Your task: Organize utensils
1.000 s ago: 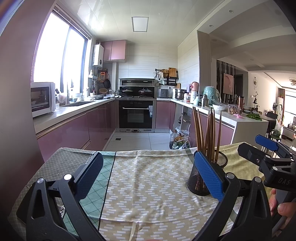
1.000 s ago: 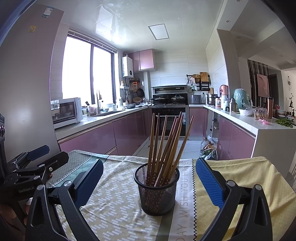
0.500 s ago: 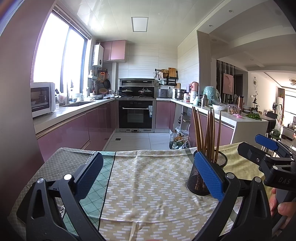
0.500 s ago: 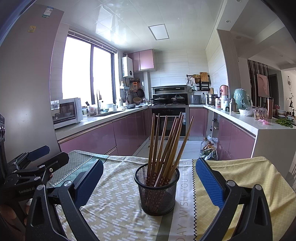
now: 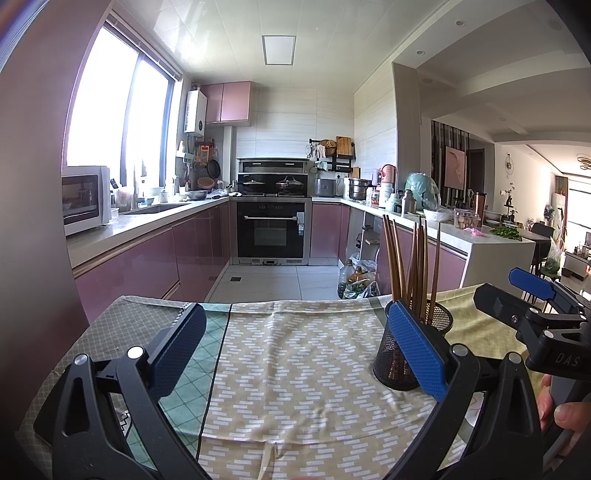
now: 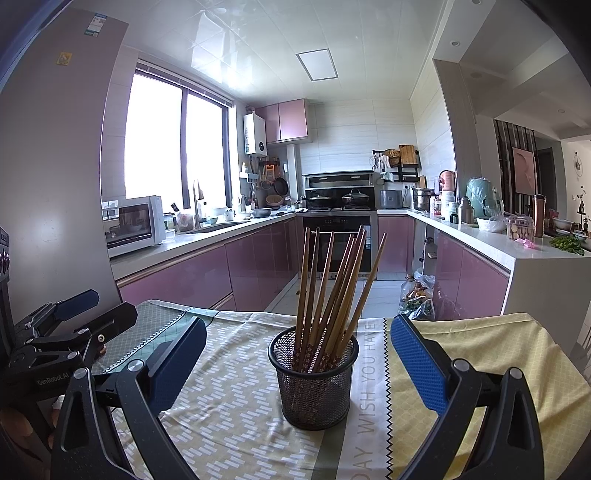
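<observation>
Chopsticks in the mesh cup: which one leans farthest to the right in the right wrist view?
The outermost chopstick; its tip stands apart, right of the bunched others.

Home kitchen: oven (image 5: 272, 229), sink (image 5: 155, 209), cabinets (image 6: 284, 121).

Right gripper body (image 5: 561, 360): white letters "DAS", cut off at the frame edge, in the left wrist view.
Left gripper body (image 6: 51, 380): white word "GenRobot.AI", in the right wrist view.
Tablecloth (image 6: 369, 373): grey capitals along a pale stripe, "DAY WISH YOU HAVE", start and end cut off.
Fridge stickers (image 6: 94, 25): print too small to read.
</observation>
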